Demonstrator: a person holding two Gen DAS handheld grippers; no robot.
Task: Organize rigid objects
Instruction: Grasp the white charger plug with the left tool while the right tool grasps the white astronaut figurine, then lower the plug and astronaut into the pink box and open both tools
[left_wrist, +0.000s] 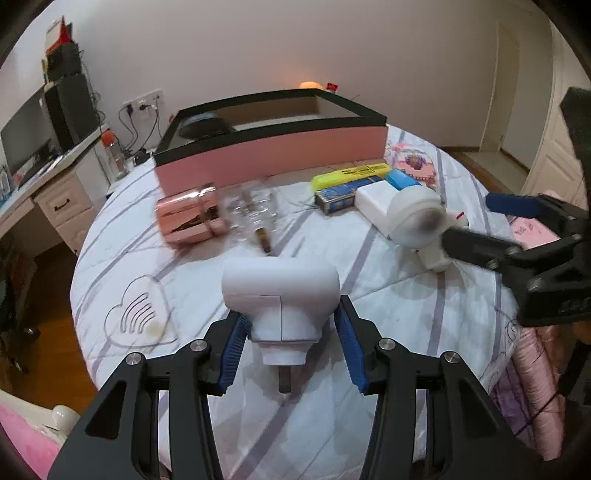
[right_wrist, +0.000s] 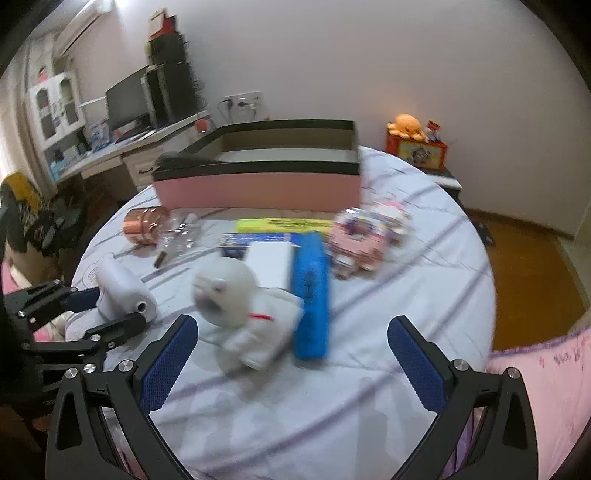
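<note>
Left gripper (left_wrist: 291, 345) had its fingers straddling the white dryer (left_wrist: 280, 291), rigid slick plastic best pinched at the neck, while right gripper (right_wrist: 291, 365) gaped empty.

dim indoor light, heavy motion blur, fisheye warp w/ dark corners

I see: white dryer (left_wrist: 280, 295) smooth matt plastic | pink box (left_wrist: 271, 155) beyond it matt card | bedspread (left_wrist: 388, 302) under it quilted cloth
</note>
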